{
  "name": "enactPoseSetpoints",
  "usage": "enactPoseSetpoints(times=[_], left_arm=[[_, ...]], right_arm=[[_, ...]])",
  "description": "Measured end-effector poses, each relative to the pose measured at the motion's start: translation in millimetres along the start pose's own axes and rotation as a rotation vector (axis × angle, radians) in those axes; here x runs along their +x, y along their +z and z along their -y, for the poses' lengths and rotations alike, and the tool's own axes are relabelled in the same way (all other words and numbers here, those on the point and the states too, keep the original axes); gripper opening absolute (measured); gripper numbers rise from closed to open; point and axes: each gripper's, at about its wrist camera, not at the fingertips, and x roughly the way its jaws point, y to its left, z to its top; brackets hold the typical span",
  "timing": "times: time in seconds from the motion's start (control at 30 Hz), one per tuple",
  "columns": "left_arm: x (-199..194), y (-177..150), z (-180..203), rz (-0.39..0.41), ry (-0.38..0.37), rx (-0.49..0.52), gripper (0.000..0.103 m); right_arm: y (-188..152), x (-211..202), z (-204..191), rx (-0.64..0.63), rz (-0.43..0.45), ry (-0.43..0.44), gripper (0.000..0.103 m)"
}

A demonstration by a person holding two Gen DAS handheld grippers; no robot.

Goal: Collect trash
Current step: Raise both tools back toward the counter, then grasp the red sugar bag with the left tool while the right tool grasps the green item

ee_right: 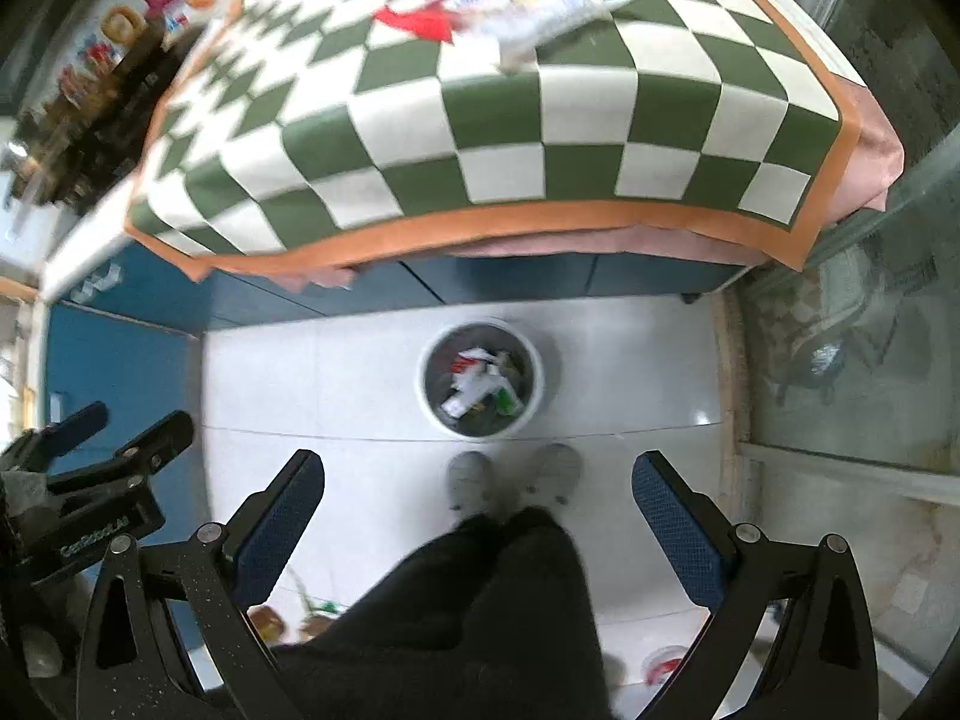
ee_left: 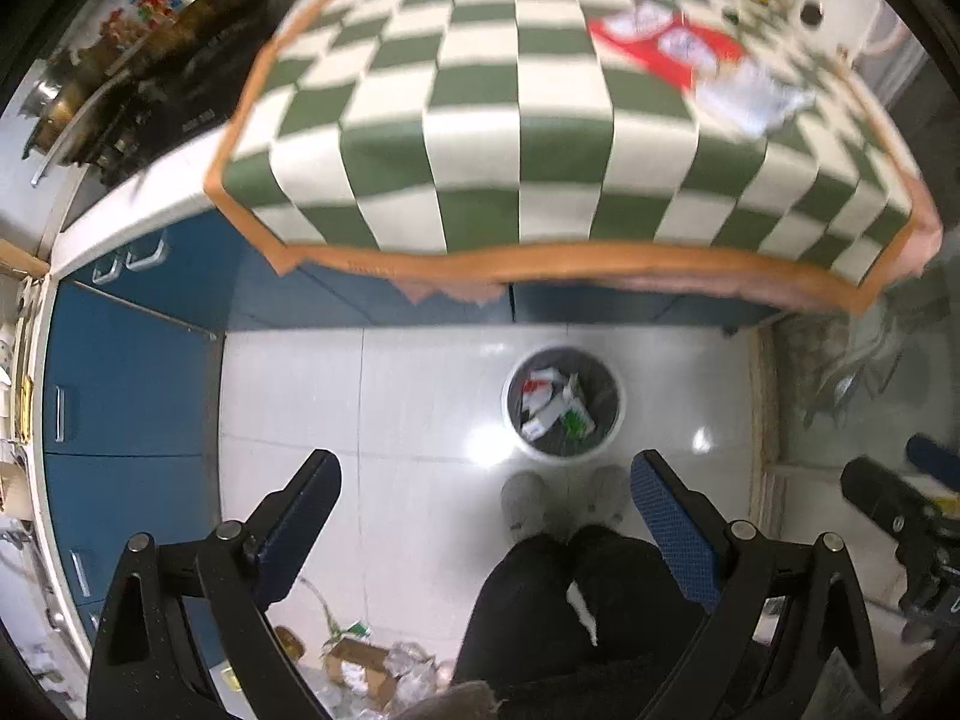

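The remaining trash, a red wrapper (ee_right: 474, 0) and a crumpled clear plastic bag (ee_right: 540, 24), is seen lying on the checkered cloth (ee_right: 498, 138) toward the far right corner of the counter, the two touching or overlapping. The bin (ee_right: 483, 378) is placed on the floor just in front of the counter's near edge, already partly filled with scraps. Because the pieces overlap, one could be dragged along with the other and dropped short of the bin; the thin plastic is judged likely to slip from a shallow pinch. The loose cloth could also be caught and pulled toward the edge if the pinch is made too low. Both views are motion-blurred, so fine contact cannot be judged.

The left claw (ee_left: 486, 504) is held wide apart, with nothing between its pads and nothing touched. The right claw (ee_right: 480, 498) is likewise spread wide and empty, well apart from the trash, above the floor.
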Motion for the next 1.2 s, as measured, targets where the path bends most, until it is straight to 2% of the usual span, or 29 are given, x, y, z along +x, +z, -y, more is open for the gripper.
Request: enactPoseSetpoints(times=[0.1, 0.23, 0.3, 0.37, 0.4, 0.43, 0.47, 0.5, 0.57, 0.63, 0.73, 0.83, 0.87, 0.93, 1.0, 1.03, 1.07, 1.1, 1.13, 1.17, 1.2], left_arm=[[-10, 24, -3, 0.038, -0.033, -0.041, 0.099], [-10, 73, 6, 0.062, -0.099, -0.104, 0.099], [-5, 99, 14, 0.053, -0.119, -0.129, 0.099], [9, 126, 28, 0.037, -0.155, -0.158, 0.099], [20, 143, 37, 0.018, -0.172, -0.181, 0.099], [27, 155, 44, 0.008, -0.188, -0.193, 0.099], [38, 171, 53, -0.007, -0.208, -0.208, 0.099], [46, 183, 61, -0.022, -0.220, -0.218, 0.099], [64, 210, 77, -0.051, -0.230, -0.247, 0.097], [84, 233, 90, -0.075, -0.242, -0.278, 0.097], [110, 256, 104, -0.124, -0.282, -0.325, 0.097], [131, 270, 114, -0.162, -0.313, -0.367, 0.097], [130, 275, 118, -0.136, -0.287, -0.369, 0.097], [130, 284, 128, -0.118, -0.293, -0.353, 0.096], [129, 293, 138, -0.094, -0.262, -0.333, 0.095], [129, 296, 143, -0.081, -0.243, -0.322, 0.088], [127, 299, 148, -0.066, -0.206, -0.304, 0.072], [125, 303, 155, -0.050, -0.154, -0.280, 0.065], [123, 306, 159, -0.038, -0.129, -0.269, 0.050], [121, 309, 163, -0.031, -0.118, -0.259, 0.029], [120, 312, 166, -0.032, -0.103, -0.247, 0.019]], right_arm=[[17, -9, 7, 0.050, 0.035, 0.046, 0.103], [68, -17, 44, 0.152, 0.092, 0.112, 0.103], [103, -19, 65, 0.175, 0.142, 0.125, 0.099], [144, -16, 82, 0.164, 0.170, 0.118, 0.076], [167, -10, 92, 0.155, 0.172, 0.116, 0.067], [194, -2, 101, 0.149, 0.168, 0.121, 0.052], [219, 6, 109, 0.144, 0.164, 0.128, 0.044], [250, 18, 118, 0.131, 0.154, 0.143, 0.042], [289, 40, 125, 0.105, 0.123, 0.163, 0.026], [331, 73, 120, 0.016, 0.059, 0.165, 0.015], [354, 109, 109, -0.085, -0.017, 0.143, 0.008], [365, 137, 110, -0.102, -0.079, 0.186, 0.005], [365, 139, 112, -0.096, -0.077, 0.204, 0.005], [365, 141, 117, -0.086, -0.083, 0.244, 0.005], [366, 146, 126, -0.054, -0.097, 0.304, 0.004], [367, 148, 131, -0.037, -0.112, 0.336, 0.003], [368, 149, 135, -0.024, -0.127, 0.358, 0.002], [371, 153, 138, -0.007, -0.150, 0.384, 0.002], [372, 155, 140, 0.000, -0.164, 0.396, 0.001], [374, 157, 140, 0.006, -0.182, 0.407, 0.001], [377, 159, 140, 0.007, -0.200, 0.413, 0.001]])
